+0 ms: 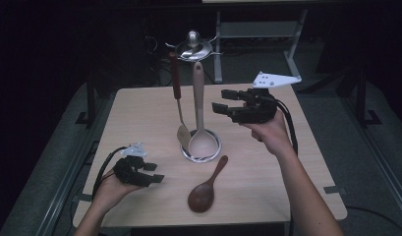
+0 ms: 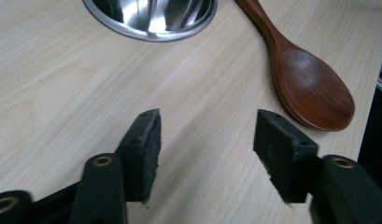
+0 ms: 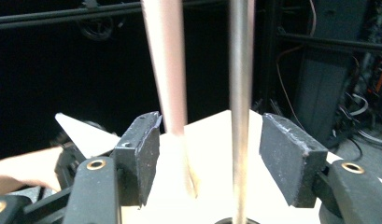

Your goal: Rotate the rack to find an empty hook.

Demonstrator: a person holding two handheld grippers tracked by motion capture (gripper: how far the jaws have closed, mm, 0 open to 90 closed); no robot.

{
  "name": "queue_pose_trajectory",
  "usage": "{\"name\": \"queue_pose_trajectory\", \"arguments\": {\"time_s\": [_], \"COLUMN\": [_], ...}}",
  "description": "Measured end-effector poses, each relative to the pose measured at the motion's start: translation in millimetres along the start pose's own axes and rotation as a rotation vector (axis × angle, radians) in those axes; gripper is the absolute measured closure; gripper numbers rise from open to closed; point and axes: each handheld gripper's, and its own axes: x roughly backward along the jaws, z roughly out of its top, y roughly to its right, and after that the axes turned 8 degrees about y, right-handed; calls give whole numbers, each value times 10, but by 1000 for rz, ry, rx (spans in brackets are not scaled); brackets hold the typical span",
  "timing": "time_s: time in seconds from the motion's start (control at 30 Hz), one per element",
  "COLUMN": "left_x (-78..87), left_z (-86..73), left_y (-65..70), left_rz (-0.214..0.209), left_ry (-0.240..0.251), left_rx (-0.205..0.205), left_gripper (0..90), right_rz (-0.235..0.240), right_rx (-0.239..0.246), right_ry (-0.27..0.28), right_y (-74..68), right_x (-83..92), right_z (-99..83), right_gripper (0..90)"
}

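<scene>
Just right of the spread, empty left gripper [image 1: 148, 172] lies the wooden spoon [image 1: 204, 189].

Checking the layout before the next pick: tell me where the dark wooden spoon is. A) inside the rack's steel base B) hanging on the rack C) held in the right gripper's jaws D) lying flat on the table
D: the dark wooden spoon lies flat on the table, just in front of the rack's steel base, with nothing holding it.
</scene>
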Motion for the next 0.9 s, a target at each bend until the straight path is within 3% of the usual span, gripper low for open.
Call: {"name": "queue_pose_trajectory", "arguments": {"time_s": [0.23, 0.5, 0.67, 0.9], "left_x": [81, 197, 279, 403], "left_z": [87, 288, 464, 763], "left_y": [6, -3, -7, -17], "left_rz": [-1, -14, -14, -13], "left_ry": [10, 30, 35, 52], "left_rx": [-11, -36, -53, -89], "left_gripper": [407, 356, 341, 332], "right_rz": [-82, -129, -107, -49], "right_rx": [-28, -45, -63, -34], "right_ry": [-40, -114, -185, -259], "right_y": [285, 587, 727, 812], "right_x": [80, -30, -189, -432], "right_z": [-316, -732, -976, -1269], "right_gripper": [422, 458, 476, 499]}}
